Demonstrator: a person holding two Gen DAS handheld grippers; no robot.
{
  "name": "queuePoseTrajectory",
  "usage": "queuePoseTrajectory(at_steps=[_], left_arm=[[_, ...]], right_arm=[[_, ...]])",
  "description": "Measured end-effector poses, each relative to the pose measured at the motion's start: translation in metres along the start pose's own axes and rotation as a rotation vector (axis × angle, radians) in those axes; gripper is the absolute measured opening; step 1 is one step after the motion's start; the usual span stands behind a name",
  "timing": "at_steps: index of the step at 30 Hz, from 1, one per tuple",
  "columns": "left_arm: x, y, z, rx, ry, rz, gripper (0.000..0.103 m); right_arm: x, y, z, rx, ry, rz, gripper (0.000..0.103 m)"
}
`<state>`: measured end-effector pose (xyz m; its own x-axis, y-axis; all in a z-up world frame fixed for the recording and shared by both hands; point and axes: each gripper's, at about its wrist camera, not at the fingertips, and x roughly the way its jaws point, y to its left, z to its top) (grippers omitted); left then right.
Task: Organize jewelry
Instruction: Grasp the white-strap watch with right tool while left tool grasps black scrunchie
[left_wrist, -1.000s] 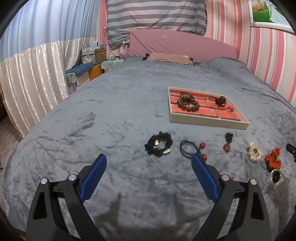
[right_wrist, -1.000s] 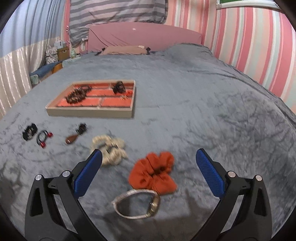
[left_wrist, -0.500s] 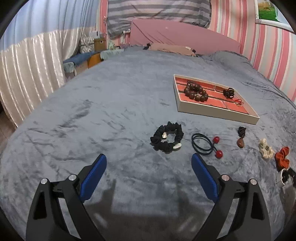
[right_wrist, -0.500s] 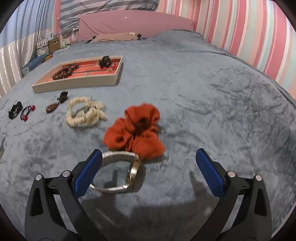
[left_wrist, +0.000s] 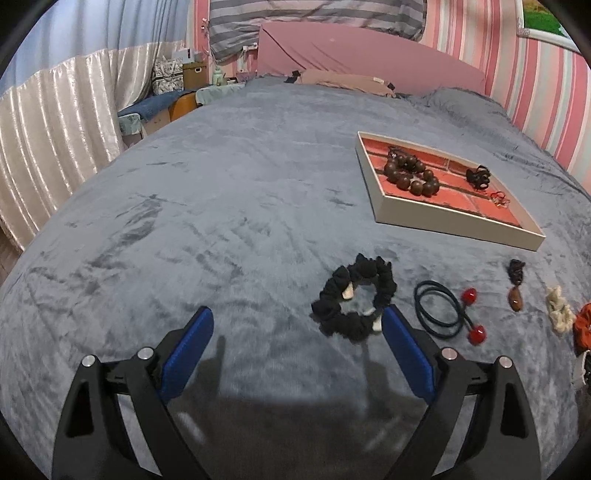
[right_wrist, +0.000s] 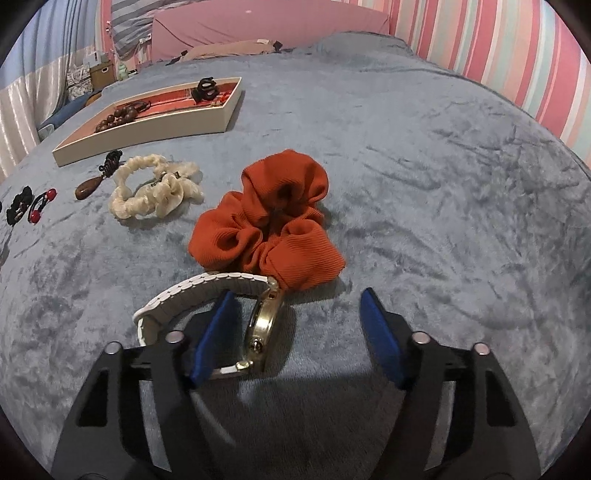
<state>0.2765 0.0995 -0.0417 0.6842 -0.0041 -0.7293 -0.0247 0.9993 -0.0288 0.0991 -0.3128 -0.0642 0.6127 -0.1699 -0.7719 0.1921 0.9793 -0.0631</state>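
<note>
My right gripper (right_wrist: 299, 314) is open, low over the bed; its left finger sits inside the loop of a white-band gold watch (right_wrist: 258, 321), whose case lies between the fingers. An orange scrunchie (right_wrist: 269, 229) lies just beyond, then a cream scrunchie (right_wrist: 155, 192) and a brown pendant (right_wrist: 88, 186). My left gripper (left_wrist: 295, 328) is open and empty; a black scrunchie (left_wrist: 354, 301) lies by its right finger. A black hair tie with red beads (left_wrist: 447, 314) lies to the right. The jewelry tray (left_wrist: 454, 225) holds a bead bracelet (left_wrist: 410, 177) and a black clip (left_wrist: 478, 177).
The grey blanket (left_wrist: 221, 221) covers the whole bed. Pink pillows (left_wrist: 369, 55) and a striped wall are at the far end. A curtain and boxes (left_wrist: 184, 74) stand off the bed's left side. The tray also shows in the right wrist view (right_wrist: 147, 129).
The right gripper has come down and forward onto the watch, its left finger now inside the band. The left gripper has moved closer to the black scrunchie.
</note>
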Motion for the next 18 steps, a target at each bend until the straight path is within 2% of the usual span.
queuePoseTrajectory(at_steps=[4,5,6,7,8,9,13,18], left_arm=[[0.019,-0.004,0.008,0.025,0.027,0.015,0.09],[0.024,-0.005,0.009,0.029,0.037,0.015,0.087],[0.03,-0.005,0.011,0.035,0.052,0.017,0.083],[0.035,-0.006,0.011,0.039,0.068,0.015,0.072],[0.04,-0.006,0.012,0.04,0.09,0.008,0.063],[0.046,-0.005,0.011,0.037,0.111,-0.001,0.06],[0.048,-0.007,0.01,0.048,0.104,0.007,0.058],[0.049,-0.007,0.01,0.045,0.1,-0.004,0.034]], right_arm=[[0.002,0.004,0.001,-0.006,0.003,0.008,0.058],[0.002,0.005,0.001,-0.008,0.003,0.011,0.057],[0.002,0.006,0.001,-0.009,0.004,0.015,0.051],[0.003,0.007,0.001,-0.008,0.008,0.024,0.045],[0.003,0.008,0.0,-0.007,0.013,0.034,0.042],[0.003,0.009,0.0,-0.007,0.016,0.04,0.038],[0.003,0.012,0.001,-0.007,0.019,0.056,0.028],[0.002,0.013,0.001,0.005,0.017,0.068,0.023]])
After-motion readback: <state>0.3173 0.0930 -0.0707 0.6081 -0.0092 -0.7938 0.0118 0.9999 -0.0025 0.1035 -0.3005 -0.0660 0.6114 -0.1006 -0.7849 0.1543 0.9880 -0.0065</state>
